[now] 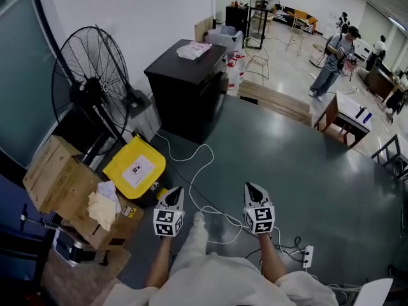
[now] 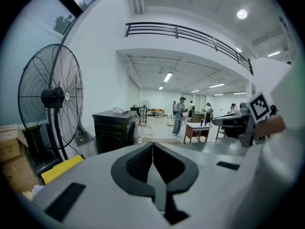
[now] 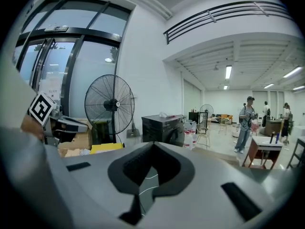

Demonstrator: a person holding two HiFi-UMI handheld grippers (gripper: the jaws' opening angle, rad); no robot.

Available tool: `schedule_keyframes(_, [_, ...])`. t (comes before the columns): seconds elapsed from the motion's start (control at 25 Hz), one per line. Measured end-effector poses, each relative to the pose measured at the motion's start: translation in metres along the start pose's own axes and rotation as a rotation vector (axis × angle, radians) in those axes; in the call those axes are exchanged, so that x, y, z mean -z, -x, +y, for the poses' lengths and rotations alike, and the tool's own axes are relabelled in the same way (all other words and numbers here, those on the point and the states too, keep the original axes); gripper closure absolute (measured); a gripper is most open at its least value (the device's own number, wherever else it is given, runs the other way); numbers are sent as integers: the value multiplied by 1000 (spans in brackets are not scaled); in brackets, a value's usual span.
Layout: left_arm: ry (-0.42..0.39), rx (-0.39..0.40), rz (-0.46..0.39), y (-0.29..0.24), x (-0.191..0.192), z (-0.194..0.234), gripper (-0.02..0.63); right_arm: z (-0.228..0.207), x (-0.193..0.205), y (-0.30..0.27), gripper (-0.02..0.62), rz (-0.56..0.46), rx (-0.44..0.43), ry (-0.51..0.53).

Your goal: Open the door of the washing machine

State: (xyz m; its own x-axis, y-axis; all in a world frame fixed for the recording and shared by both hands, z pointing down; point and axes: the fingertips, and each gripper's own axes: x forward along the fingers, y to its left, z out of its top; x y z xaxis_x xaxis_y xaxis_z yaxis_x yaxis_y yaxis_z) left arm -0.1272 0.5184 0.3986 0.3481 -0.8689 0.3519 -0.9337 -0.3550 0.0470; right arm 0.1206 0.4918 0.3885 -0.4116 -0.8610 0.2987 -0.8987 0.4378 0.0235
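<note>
A: Looking at the claws now: left gripper (image 1: pixel 172 192) and right gripper (image 1: pixel 252 188), side by side, each pressed together with nothing pinched.

B: And the washing machine (image 1: pixel 185 88)?

A: It's the black box against the white wall, well apart from both claws, across a dark glossy floor (image 1: pixel 287 164). A white bundle (image 1: pixel 193 50) lies on top.

B: Around it?

A: A big floor fan (image 1: pixel 92 85) stands just beside the machine, on the window side. Cardboard boxes (image 1: pixel 57 177) sit past the fan. A white cable (image 1: pixel 204 171) loops over the floor in front of the machine. Behind it, a bright hall with a bystander (image 1: pixel 331 59).
</note>
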Motion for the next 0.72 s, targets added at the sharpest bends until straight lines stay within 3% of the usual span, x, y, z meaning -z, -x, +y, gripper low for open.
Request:
schedule_keyframes(0.28, [-15,58,3,-71,-30,33,597,-21,-24,-69,597,18,16,15])
schedule_keyframes(0.72, [7,86,-11,-161,-75,120,597,-29,-76,-190,597,21,36,42])
